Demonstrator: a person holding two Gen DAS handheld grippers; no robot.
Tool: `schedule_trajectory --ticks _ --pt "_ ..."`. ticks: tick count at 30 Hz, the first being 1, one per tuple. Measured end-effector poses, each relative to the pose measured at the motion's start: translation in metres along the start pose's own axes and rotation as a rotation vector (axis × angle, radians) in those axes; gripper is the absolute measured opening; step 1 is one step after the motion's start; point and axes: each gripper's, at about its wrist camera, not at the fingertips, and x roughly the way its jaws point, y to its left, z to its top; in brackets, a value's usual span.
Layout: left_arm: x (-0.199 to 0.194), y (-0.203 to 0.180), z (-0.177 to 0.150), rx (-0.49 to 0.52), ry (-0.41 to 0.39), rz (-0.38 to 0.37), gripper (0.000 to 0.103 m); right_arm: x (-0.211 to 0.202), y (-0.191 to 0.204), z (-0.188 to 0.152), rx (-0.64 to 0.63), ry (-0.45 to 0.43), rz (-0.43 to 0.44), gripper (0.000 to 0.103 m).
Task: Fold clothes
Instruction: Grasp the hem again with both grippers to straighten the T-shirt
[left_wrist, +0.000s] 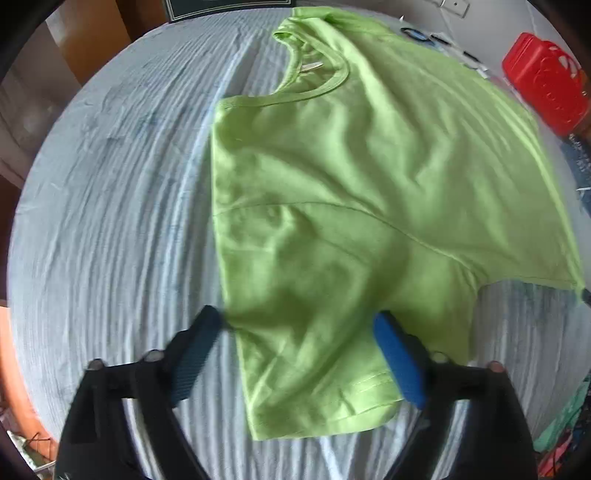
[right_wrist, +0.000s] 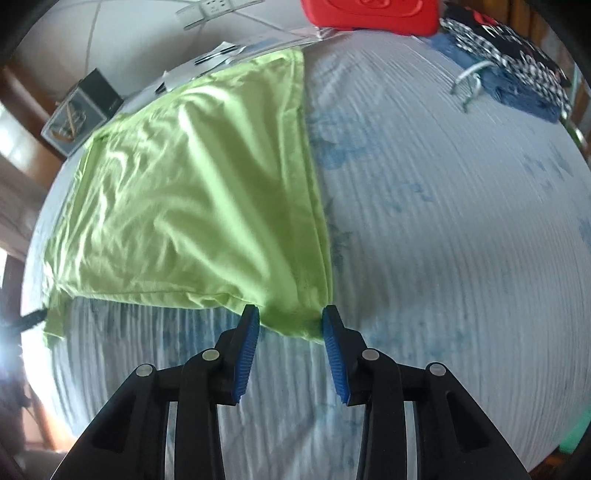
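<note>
A lime-green T-shirt lies spread on a pale striped bed sheet, its collar toward the far side and one sleeve toward me. My left gripper is open, its blue pads on either side of that sleeve. In the right wrist view the same shirt lies to the left, its hem running along the near side. My right gripper is open, with the shirt's near hem corner between its fingertips.
A red case sits at the far right edge of the bed; it also shows in the right wrist view. Dark patterned clothes and a hanger lie at the far right. A dark box sits far left.
</note>
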Motion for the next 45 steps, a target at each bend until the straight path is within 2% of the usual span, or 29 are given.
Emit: schedule_trajectory --ticks 2,3,5,10,11,13,14,15,16,17,18,19,22,25,28,32,34,36,37,45 --pt "0.003 -0.005 -0.002 0.03 -0.003 0.02 0.103 0.005 0.002 -0.003 -0.015 -0.011 -0.006 0.053" --pt "0.003 -0.004 -0.003 0.023 -0.004 0.018 0.103 0.006 0.004 -0.005 -0.021 -0.011 -0.006 0.059" --pt "0.003 -0.002 -0.004 0.009 -0.005 0.013 0.103 0.007 0.008 -0.008 -0.042 -0.027 -0.016 0.065" --pt "0.003 -0.001 -0.003 0.002 0.018 0.015 0.102 0.011 0.016 -0.013 -0.067 -0.044 -0.053 0.066" --pt "0.002 -0.001 -0.003 0.001 0.021 0.015 0.096 0.011 0.018 -0.012 -0.074 -0.039 -0.064 0.066" --pt "-0.003 -0.001 -0.004 0.003 0.023 0.011 0.077 0.012 0.022 -0.012 -0.096 -0.027 -0.088 0.066" --pt "-0.007 -0.002 -0.004 0.005 0.024 0.008 0.058 0.013 0.023 -0.012 -0.105 -0.024 -0.101 0.064" --pt "-0.009 -0.002 -0.004 0.007 0.031 0.004 0.039 0.013 0.024 -0.011 -0.112 -0.022 -0.114 0.058" --pt "-0.011 -0.002 -0.003 0.011 0.041 -0.001 0.03 0.013 0.025 -0.011 -0.125 -0.023 -0.134 0.052" --pt "-0.011 -0.003 -0.002 0.015 0.052 0.001 0.017 0.013 0.027 -0.01 -0.139 -0.024 -0.154 0.037" --pt "-0.013 -0.004 -0.001 0.022 0.061 0.005 0.01 0.013 0.027 -0.007 -0.141 -0.008 -0.152 0.019" --pt "-0.018 -0.005 0.002 0.035 0.057 0.006 0.009 0.014 0.027 -0.004 -0.14 0.01 -0.144 0.008" --pt "-0.045 -0.003 0.015 0.047 0.021 -0.039 0.009 -0.003 0.023 0.01 -0.126 0.006 -0.095 0.005" --pt "-0.068 -0.001 0.046 0.04 -0.021 -0.096 0.009 -0.026 0.017 0.037 -0.102 -0.027 -0.03 0.005" --pt "-0.074 0.002 0.084 0.068 -0.034 -0.066 0.009 -0.037 0.013 0.065 -0.095 -0.039 -0.012 0.005" --pt "-0.047 -0.003 0.099 0.062 0.05 -0.033 0.011 -0.038 0.013 0.082 -0.083 -0.026 -0.006 0.005" --pt "-0.03 -0.002 0.089 0.039 0.088 -0.034 0.025 -0.029 0.012 0.076 -0.077 0.002 -0.003 0.005" --pt "-0.015 0.001 0.076 0.021 0.117 -0.036 0.052 -0.019 0.009 0.068 -0.066 0.03 0.004 0.005" --pt "-0.009 0.002 0.071 0.018 0.125 -0.036 0.057 -0.014 0.008 0.063 -0.057 0.046 0.008 0.005" --pt "0.009 -0.009 0.033 0.029 0.126 0.004 0.06 0.006 0.004 0.042 -0.037 0.092 0.028 0.005"
